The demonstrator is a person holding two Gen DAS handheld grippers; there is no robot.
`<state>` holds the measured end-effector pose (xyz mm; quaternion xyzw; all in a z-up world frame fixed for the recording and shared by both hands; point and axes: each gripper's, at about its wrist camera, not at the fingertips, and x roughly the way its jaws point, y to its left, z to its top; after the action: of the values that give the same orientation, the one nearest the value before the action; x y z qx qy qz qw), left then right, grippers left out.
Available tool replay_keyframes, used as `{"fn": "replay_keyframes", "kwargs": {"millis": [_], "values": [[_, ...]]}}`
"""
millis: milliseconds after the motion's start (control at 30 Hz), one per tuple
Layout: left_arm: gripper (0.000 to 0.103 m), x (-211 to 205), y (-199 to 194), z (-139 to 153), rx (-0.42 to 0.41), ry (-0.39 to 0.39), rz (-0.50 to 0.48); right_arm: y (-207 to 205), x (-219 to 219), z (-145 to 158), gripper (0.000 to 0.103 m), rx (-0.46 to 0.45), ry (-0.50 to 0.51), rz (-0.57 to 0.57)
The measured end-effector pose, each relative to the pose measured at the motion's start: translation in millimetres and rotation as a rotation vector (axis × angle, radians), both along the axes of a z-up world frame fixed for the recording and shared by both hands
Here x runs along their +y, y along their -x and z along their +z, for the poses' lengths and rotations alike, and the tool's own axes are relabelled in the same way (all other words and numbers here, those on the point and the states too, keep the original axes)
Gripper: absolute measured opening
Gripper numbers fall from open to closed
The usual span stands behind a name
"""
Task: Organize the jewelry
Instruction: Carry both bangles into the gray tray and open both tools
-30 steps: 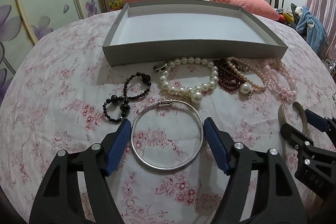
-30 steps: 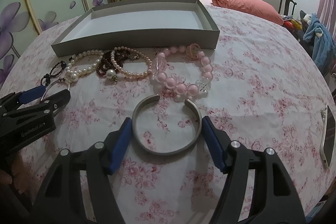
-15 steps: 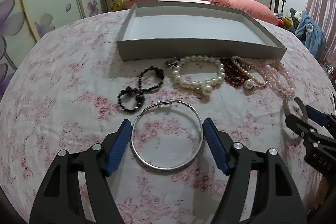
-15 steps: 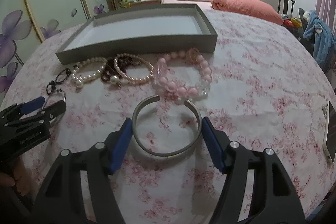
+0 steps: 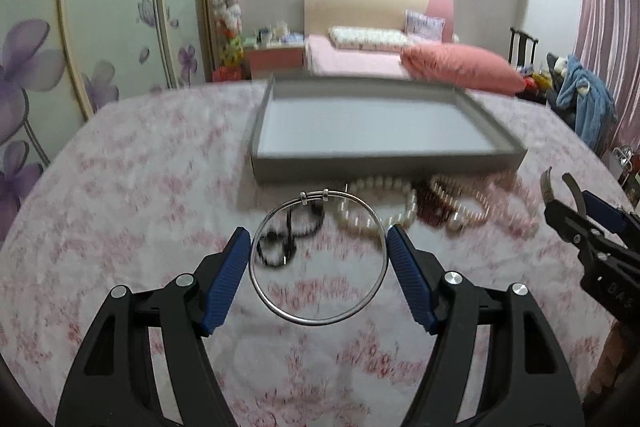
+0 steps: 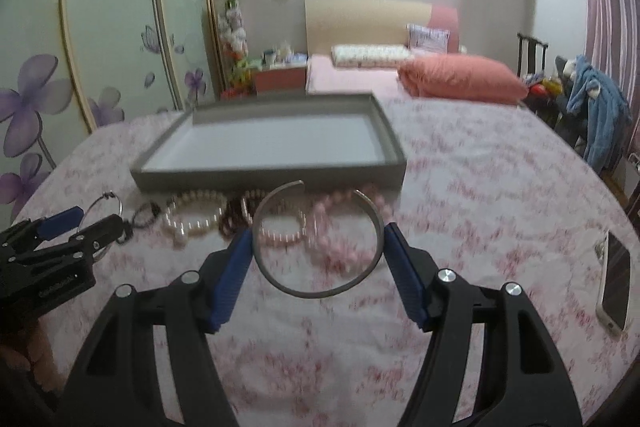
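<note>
My left gripper (image 5: 318, 233) is shut on a thin silver bangle (image 5: 318, 323) and holds it level above the flowered cloth. Over the same cloth my right gripper (image 6: 318, 231) is shut on a grey open cuff (image 6: 316, 295). The grey tray (image 5: 384, 167) lies empty just beyond both. On the cloth before the tray lie a black bead bracelet (image 5: 280, 251), a white pearl bracelet (image 5: 380, 187), dark red beads (image 5: 428, 203) and a pink bead bracelet (image 6: 340, 247). Each gripper appears at the edge of the other's view: the right gripper (image 5: 580, 211), the left gripper (image 6: 92, 223).
A phone (image 6: 612, 283) lies on the cloth at the far right. Behind the table stand a bed with a pink pillow (image 5: 460, 71), flowered wardrobe doors (image 5: 100, 27) on the left and a chair with blue clothes (image 5: 584, 103) on the right.
Both grippers have risen with their bangles, which lay on the cloth before and now hang above it. Both views have tipped upward toward the tray.
</note>
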<state>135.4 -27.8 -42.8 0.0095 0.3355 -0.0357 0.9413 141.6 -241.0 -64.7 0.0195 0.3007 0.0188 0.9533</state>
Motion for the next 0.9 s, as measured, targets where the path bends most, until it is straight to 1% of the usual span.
{"fn": "replay_keyframes", "kwargs": {"millis": [167, 267, 433, 533, 667, 900], "values": [[0.07, -6.2, -10.5, 22.4, -0.092, -0.006, -0.001, -9.0, 3.5, 15.3, 0.065, -0.065, 0.014, -0.002], [0.07, -9.1, -18.0, 29.7, -0.133, -0.014, 0.006, -16.8, 2.5, 24.4, 0.065, -0.109, 0.009, -0.017], [0.071, -13.2, -34.6, 38.1, -0.196, -0.019, 0.016, -35.5, 5.5, 40.1, 0.065, -0.186, 0.013, -0.029], [0.071, -13.9, -44.5, 37.8, -0.216, -0.027, 0.021, -47.9, 6.6, 43.0, 0.065, -0.212, 0.016, -0.032], [0.071, -15.4, -66.5, 31.9, -0.211, -0.026, 0.025, -77.2, 6.6, 40.4, 0.065, -0.201, 0.005, -0.032], [0.071, -20.7, -99.2, 22.0, -0.181, -0.029, 0.013, -125.4, 7.9, 27.6, 0.065, -0.137, -0.011, -0.027]]}}
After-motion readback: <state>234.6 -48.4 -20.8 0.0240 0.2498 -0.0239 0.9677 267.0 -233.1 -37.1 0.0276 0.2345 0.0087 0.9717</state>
